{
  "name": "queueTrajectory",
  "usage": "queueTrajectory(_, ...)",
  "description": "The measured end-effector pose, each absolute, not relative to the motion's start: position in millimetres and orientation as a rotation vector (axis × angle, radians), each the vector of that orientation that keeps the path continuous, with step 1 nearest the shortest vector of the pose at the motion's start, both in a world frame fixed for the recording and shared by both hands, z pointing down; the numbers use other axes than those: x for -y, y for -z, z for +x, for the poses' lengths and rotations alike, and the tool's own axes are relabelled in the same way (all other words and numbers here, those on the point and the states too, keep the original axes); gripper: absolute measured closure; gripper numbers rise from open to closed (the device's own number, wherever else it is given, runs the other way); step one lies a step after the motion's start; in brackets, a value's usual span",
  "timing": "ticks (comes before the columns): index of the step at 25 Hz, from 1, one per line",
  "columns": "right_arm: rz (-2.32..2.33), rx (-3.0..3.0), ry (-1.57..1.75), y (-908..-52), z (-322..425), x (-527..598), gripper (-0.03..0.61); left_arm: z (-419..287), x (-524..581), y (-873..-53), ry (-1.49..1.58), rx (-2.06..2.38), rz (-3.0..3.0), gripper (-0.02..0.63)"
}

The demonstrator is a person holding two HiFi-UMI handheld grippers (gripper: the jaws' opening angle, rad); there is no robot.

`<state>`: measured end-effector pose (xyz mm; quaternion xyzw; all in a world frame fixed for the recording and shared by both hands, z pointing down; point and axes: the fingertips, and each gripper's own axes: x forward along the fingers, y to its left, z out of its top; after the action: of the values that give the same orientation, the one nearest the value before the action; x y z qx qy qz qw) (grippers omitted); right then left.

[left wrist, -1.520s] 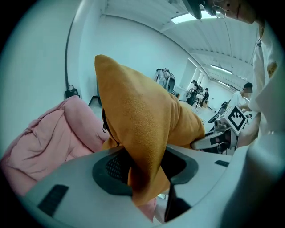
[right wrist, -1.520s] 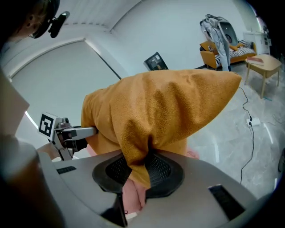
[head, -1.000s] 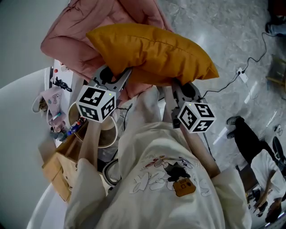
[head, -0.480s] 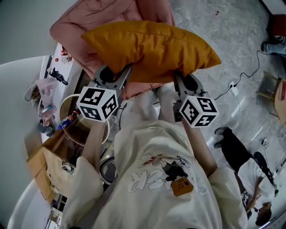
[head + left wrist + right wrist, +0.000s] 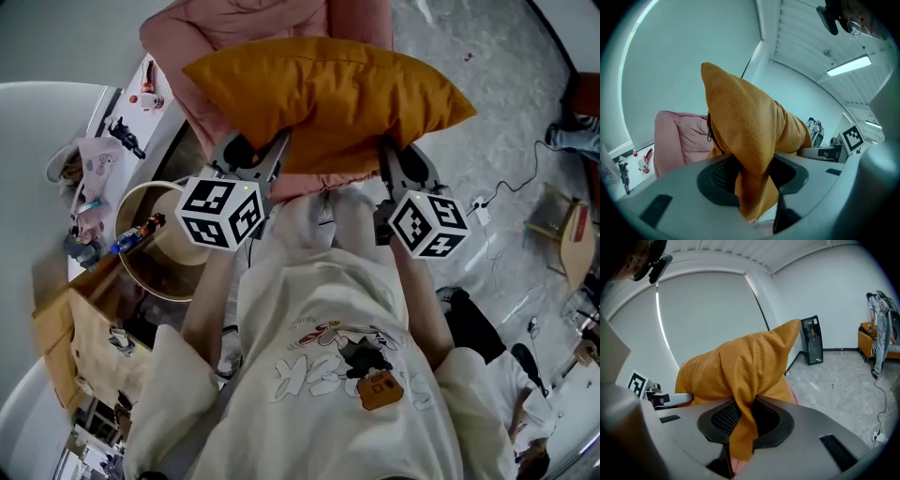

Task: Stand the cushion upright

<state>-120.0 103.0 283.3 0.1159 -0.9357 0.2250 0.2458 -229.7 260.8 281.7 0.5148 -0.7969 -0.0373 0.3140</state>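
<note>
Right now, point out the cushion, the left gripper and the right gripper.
cushion [image 5: 328,98], head view, middle of its upper face.
left gripper [image 5: 752,178], left gripper view, midway between its jaws.
right gripper [image 5: 743,420], right gripper view, midway between its jaws.

Pink padded seat [image 5: 234,37]; round bin [image 5: 123,217] beside brown paper bag [image 5: 58,330]; white power strip [image 5: 481,208] on marble floor [image 5: 506,56]; black upright appliance [image 5: 812,339].

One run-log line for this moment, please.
left claw: shut on cushion | right claw: shut on cushion | cushion: held by near edge, not yet stood upright
</note>
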Motion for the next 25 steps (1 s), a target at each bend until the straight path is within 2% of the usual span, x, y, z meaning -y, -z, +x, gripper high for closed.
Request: queueTrajectory(25, -0.014, 2.566, -0.527, -280, -227, -102, 0.488, -289, -289, -282, 0.254, 2.276, 1.029, 0.422)
